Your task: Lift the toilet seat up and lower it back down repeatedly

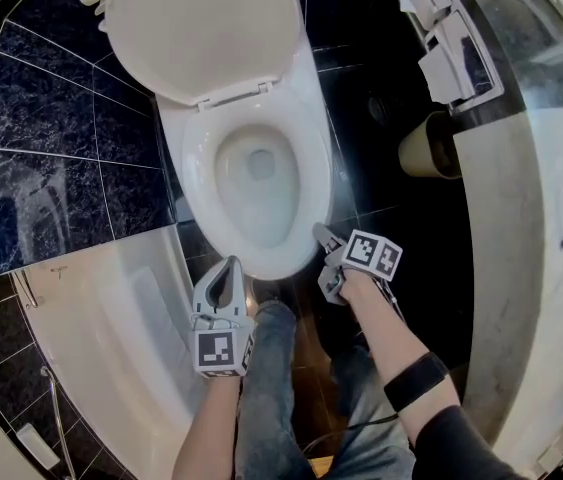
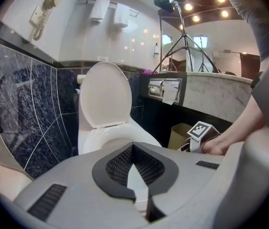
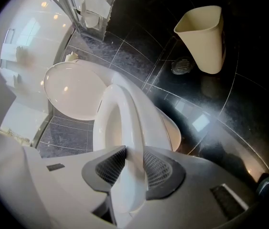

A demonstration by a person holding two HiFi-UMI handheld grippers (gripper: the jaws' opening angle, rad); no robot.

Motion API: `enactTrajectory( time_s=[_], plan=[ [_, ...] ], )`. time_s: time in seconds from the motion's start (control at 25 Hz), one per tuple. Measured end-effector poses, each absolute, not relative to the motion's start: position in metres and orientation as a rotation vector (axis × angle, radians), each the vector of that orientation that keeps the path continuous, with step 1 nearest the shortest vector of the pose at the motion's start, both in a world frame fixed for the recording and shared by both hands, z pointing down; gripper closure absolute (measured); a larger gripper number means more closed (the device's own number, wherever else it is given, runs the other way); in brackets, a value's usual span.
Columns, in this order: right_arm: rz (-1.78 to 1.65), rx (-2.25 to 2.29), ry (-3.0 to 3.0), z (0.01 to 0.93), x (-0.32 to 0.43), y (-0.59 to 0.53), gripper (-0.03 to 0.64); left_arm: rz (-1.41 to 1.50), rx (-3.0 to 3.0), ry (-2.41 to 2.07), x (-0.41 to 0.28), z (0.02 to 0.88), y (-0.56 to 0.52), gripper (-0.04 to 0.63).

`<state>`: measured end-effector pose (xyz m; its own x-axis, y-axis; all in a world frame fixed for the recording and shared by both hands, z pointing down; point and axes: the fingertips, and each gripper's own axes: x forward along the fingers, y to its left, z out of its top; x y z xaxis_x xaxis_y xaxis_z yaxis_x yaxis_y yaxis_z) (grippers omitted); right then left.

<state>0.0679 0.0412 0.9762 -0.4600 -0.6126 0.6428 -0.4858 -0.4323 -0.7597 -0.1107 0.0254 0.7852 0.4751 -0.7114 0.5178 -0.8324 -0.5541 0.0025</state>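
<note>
— Right gripper (image 1: 320, 235)?
— Clamped on the toilet seat's (image 1: 307, 183) front rim, at the head view's centre.
— Left gripper (image 1: 231, 265)?
— Tips pinched together, empty, lower left of the bowl (image 1: 251, 203). Lid (image 1: 201, 28) upright, top.

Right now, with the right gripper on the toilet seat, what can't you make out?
- Left gripper view: the toilet seat's front, behind the left gripper's body.
- Right gripper view: how deep the seat sits in the right gripper, hidden by its body.
- Head view: part of the bin, under the counter edge; the floor below the person's legs.
</note>
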Motion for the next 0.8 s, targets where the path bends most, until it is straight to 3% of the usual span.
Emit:
enactTrajectory(
  time_s=[0.56,0.8],
  plan=[
    [-2.037,-1.513,1.599,0.887,0.068,0.031,0.492,0.694,2.423,-1.238,-0.099,0.756,0.051,0.606],
    [-2.032,-1.512,1.612,0.843,0.069,0.014,0.483,0.791,2.232,-1.238,-0.129,0.793,0.094,0.606]
  ],
)
